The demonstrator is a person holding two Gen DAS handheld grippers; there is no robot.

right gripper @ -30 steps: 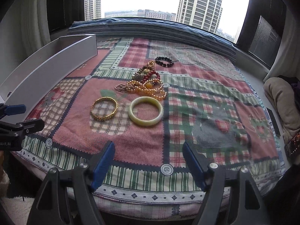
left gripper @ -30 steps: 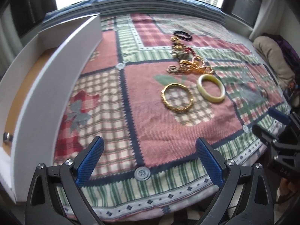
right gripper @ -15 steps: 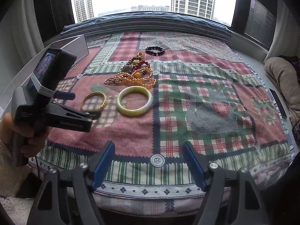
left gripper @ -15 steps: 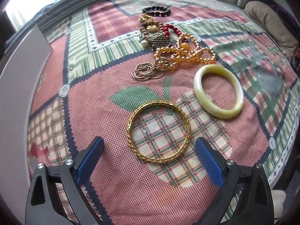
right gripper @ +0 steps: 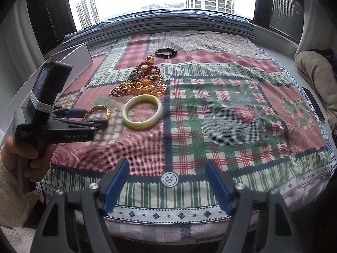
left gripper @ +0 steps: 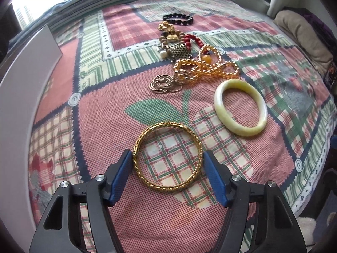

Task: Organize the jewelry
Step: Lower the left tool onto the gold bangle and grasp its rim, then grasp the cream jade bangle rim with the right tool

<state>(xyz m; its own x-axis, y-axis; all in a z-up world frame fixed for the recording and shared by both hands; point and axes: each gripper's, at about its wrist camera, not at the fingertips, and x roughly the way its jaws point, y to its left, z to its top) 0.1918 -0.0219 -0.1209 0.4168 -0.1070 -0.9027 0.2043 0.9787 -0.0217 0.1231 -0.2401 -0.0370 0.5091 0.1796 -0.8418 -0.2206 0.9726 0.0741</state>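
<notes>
Nearest the left wrist camera, the left gripper (left gripper: 167,158) has just been closing its blue pads around the twisted gold metal bangle (left gripper: 167,157) — each pad touches the ring's outer rim, bangle flat on the red-and-green patchwork quilt (left gripper: 210,221). Right gripper (right gripper: 166,181): jaws apart, nothing between them, at the quilt's near edge. Beyond the bangle, just beside it, a pale green stone bangle (left gripper: 240,107). Farther, a tangle of amber bead chains and gold necklaces (left gripper: 195,63). Farthest — a black bead bracelet (left gripper: 178,19). White open drawer (left gripper: 19,97) along the left.
</notes>
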